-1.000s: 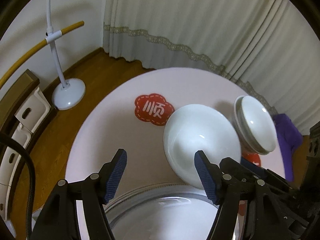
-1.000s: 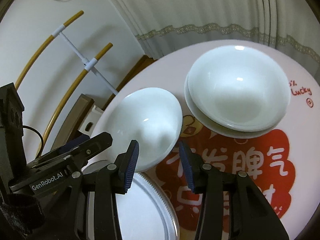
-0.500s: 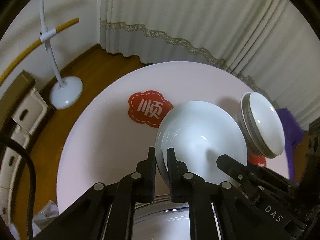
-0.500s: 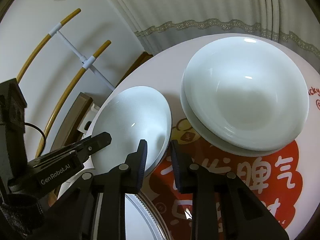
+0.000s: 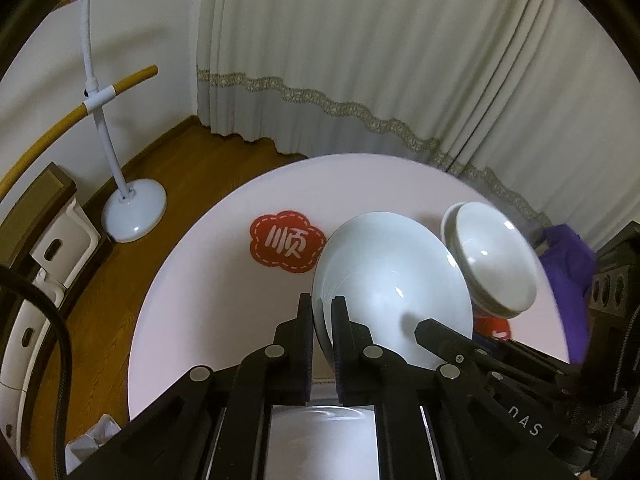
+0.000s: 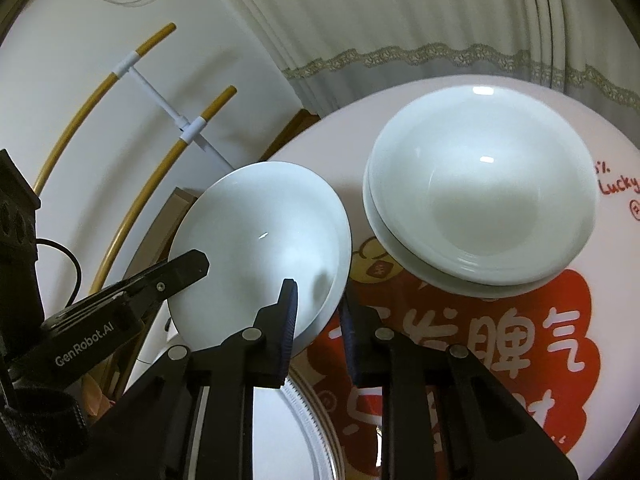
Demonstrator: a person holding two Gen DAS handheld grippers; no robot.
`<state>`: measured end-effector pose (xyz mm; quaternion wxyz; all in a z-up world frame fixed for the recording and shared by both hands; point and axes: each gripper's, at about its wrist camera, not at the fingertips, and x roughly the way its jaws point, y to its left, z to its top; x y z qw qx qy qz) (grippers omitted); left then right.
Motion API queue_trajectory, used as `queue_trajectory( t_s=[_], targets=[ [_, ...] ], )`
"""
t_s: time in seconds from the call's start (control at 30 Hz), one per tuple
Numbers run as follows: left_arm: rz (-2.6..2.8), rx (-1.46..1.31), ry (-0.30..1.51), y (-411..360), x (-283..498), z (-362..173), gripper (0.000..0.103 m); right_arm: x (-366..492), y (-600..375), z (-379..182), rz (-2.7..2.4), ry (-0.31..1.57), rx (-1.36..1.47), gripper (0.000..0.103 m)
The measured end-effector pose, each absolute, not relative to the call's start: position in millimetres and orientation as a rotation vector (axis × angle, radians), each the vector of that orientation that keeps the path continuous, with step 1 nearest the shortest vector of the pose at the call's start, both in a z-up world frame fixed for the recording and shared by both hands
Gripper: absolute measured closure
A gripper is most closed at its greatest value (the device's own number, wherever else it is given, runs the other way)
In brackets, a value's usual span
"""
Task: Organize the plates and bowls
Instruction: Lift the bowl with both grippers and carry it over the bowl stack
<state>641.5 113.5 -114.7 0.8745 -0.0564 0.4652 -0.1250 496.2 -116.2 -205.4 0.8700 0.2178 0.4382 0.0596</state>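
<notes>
A white bowl (image 5: 392, 284) is held tilted above the round table (image 5: 208, 304), gripped on both sides. My left gripper (image 5: 322, 312) is shut on its left rim. My right gripper (image 6: 318, 316) is shut on its right rim; the bowl shows in the right wrist view (image 6: 260, 248) too. A stack of two white bowls (image 6: 480, 208) sits on the table to the right, also in the left wrist view (image 5: 492, 260). A silver-rimmed plate (image 6: 296, 412) lies below the held bowl, near the table's front edge.
A red cloud sticker (image 5: 286, 244) marks the table left of the held bowl. A large red print (image 6: 500, 328) covers the table near the stack. A white stand with yellow hoops (image 5: 132, 208) is on the wooden floor at left. Curtains hang behind. A purple cloth (image 5: 572, 268) lies at right.
Both grippers closed on the bowl's opposite rims, the left from wide open. The bowl has lifted off the table and tilted, moving toward the stacked bowls.
</notes>
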Motion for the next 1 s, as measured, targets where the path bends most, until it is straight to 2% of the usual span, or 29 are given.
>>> queue_trajectory(
  t_s=[0.5,1.0],
  targets=[
    [-0.284,-0.117,0.828,74.9,597.4,-63.3,0.098,458.8,-143.7,-148.6,0.153,0.794,0.409,0.082],
    [-0.358,-0.106,0.822,-6.3,636.8,-94.3,0.098,462.3,-220.8,-144.7,0.034,0.777,0.340,0.082]
  ],
)
